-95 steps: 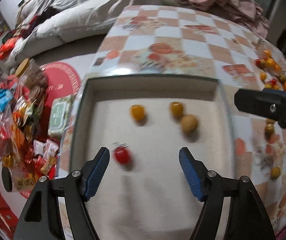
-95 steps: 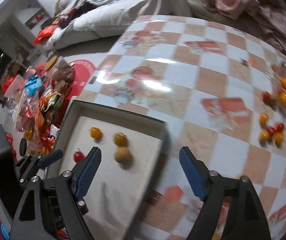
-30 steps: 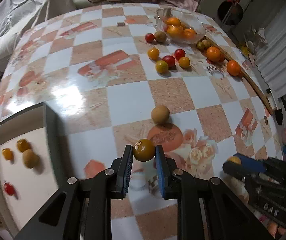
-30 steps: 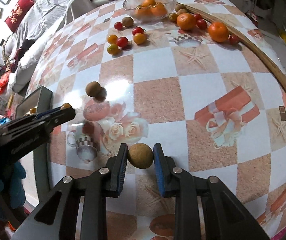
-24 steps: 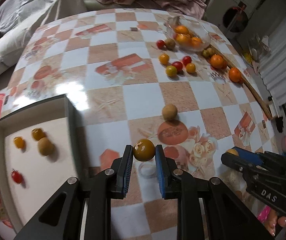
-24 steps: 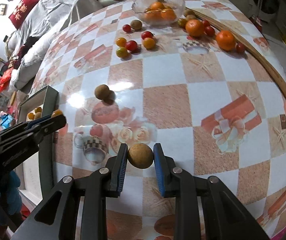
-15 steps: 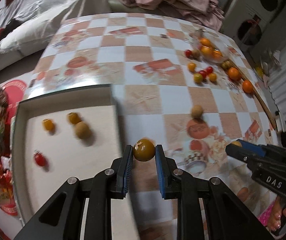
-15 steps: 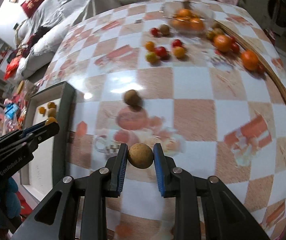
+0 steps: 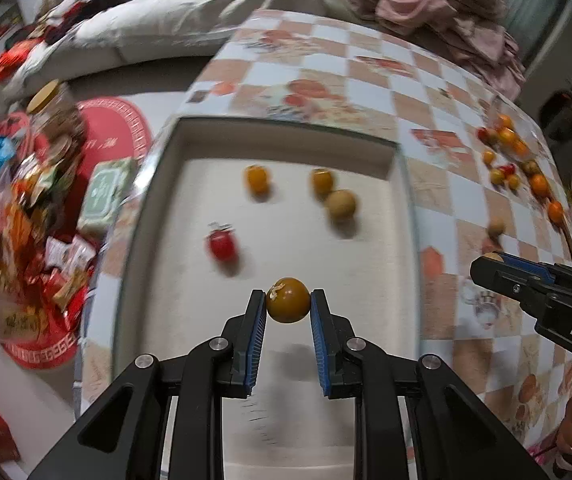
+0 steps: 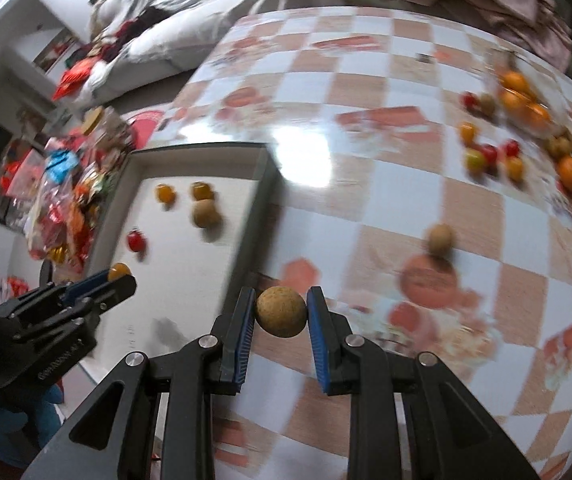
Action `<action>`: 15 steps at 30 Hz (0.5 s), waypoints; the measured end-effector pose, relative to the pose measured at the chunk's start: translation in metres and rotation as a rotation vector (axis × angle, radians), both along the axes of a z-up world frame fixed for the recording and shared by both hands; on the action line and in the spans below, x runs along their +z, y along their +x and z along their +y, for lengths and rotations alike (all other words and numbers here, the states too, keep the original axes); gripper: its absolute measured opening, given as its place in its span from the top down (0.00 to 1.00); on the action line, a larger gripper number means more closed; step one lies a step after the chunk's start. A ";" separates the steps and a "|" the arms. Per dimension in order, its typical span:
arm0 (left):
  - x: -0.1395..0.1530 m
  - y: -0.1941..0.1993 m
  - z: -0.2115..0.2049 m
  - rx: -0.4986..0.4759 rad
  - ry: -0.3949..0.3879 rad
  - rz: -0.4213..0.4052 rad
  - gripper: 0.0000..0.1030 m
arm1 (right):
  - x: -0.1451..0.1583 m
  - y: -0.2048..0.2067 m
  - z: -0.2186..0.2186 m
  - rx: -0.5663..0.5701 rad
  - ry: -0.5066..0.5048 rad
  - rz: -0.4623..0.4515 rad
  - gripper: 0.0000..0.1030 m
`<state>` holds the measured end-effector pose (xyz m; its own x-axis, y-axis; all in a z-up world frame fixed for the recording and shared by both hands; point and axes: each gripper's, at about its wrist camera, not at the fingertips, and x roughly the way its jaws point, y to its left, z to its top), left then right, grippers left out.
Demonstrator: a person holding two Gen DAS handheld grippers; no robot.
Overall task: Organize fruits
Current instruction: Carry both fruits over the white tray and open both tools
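My left gripper (image 9: 288, 307) is shut on a dark yellow tomato (image 9: 288, 300) and holds it above the near part of the white tray (image 9: 366, 360). In the tray lie a red tomato (image 9: 221, 245), two small orange fruits (image 9: 256, 179) and a tan round fruit (image 9: 341, 205). My right gripper (image 10: 281, 312) is shut on a tan round fruit (image 10: 281, 311), held above the table just right of the tray's right wall (image 10: 255, 220). The left gripper also shows in the right wrist view (image 10: 119, 274), over the tray.
One tan fruit (image 10: 440, 239) lies loose on the checkered table (image 10: 386, 184). Several tomatoes and oranges (image 10: 498, 160) cluster at the far right near a glass bowl (image 10: 522, 100). Snack packets (image 9: 25, 216) pile on the floor to the left of the tray.
Both grippers have swung left with their fruits. The left one moved from over the table to over the tray. The right one now hangs by the tray's right wall.
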<state>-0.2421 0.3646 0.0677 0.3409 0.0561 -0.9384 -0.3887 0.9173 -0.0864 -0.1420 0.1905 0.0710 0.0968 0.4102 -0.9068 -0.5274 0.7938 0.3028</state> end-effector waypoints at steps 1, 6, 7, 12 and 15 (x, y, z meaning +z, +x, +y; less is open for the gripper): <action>-0.001 -0.002 0.004 0.011 0.000 0.002 0.77 | -0.001 -0.002 0.006 0.011 0.002 0.003 0.72; -0.016 -0.016 0.025 0.075 0.008 0.030 0.77 | -0.008 -0.011 0.044 0.081 0.003 0.020 0.72; -0.019 -0.017 0.027 0.083 0.011 0.036 0.77 | -0.010 -0.012 0.050 0.092 0.000 0.021 0.72; -0.033 -0.023 0.040 0.115 0.019 0.064 0.77 | -0.024 -0.016 0.081 0.145 -0.039 0.022 0.72; -0.039 -0.023 0.043 0.118 0.021 0.076 0.77 | -0.032 -0.016 0.092 0.163 -0.069 0.015 0.72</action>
